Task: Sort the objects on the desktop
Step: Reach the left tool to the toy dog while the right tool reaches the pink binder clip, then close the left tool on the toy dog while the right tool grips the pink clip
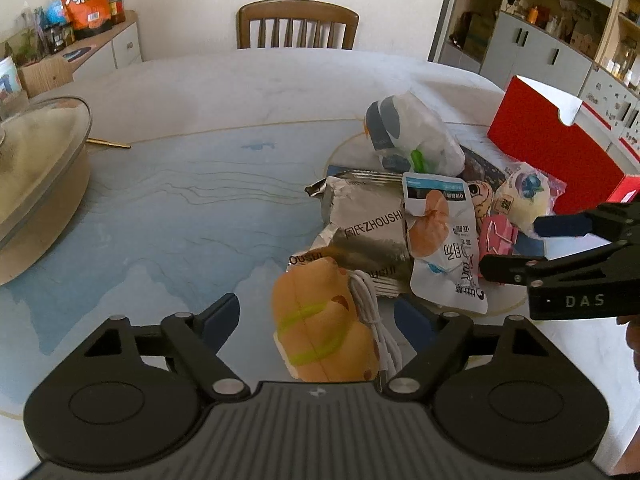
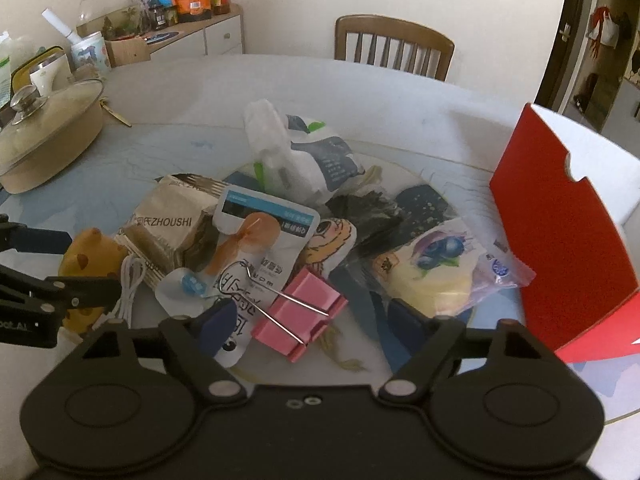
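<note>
My left gripper (image 1: pixel 316 320) is open, and an orange bread-shaped toy (image 1: pixel 320 328) with green bands lies between its fingers, apparently untouched. A white cable (image 1: pixel 372 320) is coiled against the toy's right side. My right gripper (image 2: pixel 316 316) is open over a pink binder clip (image 2: pixel 304 312), which rests on a white snack packet (image 2: pixel 256 248). In the left wrist view the right gripper (image 1: pixel 520 246) reaches in from the right beside the pink clip (image 1: pixel 498 236). In the right wrist view the left gripper (image 2: pixel 76 264) flanks the toy (image 2: pixel 92 256).
The pile also holds a silver ZHOUSHI packet (image 1: pixel 368 224), a white plastic bag (image 1: pixel 416 136), a blueberry cake packet (image 2: pixel 432 268) and a dark mat (image 2: pixel 420 204). An open red box (image 2: pixel 560 220) stands right. A lidded pot (image 2: pixel 52 120) sits far left. A chair (image 1: pixel 298 26) stands behind the table.
</note>
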Tool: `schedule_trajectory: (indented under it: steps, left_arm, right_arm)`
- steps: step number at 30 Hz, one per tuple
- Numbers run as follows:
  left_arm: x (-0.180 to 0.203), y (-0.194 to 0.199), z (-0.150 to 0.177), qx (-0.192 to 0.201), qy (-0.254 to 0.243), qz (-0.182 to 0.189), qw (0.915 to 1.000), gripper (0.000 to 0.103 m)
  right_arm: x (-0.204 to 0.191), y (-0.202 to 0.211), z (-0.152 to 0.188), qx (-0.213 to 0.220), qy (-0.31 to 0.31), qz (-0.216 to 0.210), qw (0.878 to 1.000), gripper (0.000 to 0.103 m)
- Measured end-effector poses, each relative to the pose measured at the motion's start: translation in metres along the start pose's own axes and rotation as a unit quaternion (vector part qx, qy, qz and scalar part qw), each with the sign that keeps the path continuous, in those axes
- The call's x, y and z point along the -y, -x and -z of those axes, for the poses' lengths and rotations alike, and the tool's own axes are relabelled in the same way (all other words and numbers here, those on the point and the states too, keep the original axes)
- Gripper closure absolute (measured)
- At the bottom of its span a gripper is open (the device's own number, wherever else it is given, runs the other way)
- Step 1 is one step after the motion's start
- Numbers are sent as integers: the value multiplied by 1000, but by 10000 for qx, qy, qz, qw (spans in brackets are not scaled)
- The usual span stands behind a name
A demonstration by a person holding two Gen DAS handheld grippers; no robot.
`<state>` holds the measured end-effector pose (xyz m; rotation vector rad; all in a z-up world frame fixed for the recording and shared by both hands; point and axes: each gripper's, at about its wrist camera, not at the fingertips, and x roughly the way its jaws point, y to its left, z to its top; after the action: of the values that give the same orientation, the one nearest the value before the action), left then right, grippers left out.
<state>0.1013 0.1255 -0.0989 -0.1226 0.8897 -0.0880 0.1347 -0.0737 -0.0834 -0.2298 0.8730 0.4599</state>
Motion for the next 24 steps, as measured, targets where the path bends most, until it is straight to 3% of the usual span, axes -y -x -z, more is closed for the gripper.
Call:
schedule_trajectory:
  steps: [6, 16, 24]
  left_arm:
    - [-5, -4, -1, -73, 125, 134, 9998, 35]
    - [-10, -6, -4, -94, 305, 312, 9990, 59]
    - [-12, -1, -1, -26, 439, 365, 9984, 62]
  right_arm:
    - [7, -11, -2, -189, -297, -178, 9992, 47]
    - [10, -9, -4, -215, -524, -265, 9980, 57]
    - [12, 3, -2, -75, -584, -273, 9979, 61]
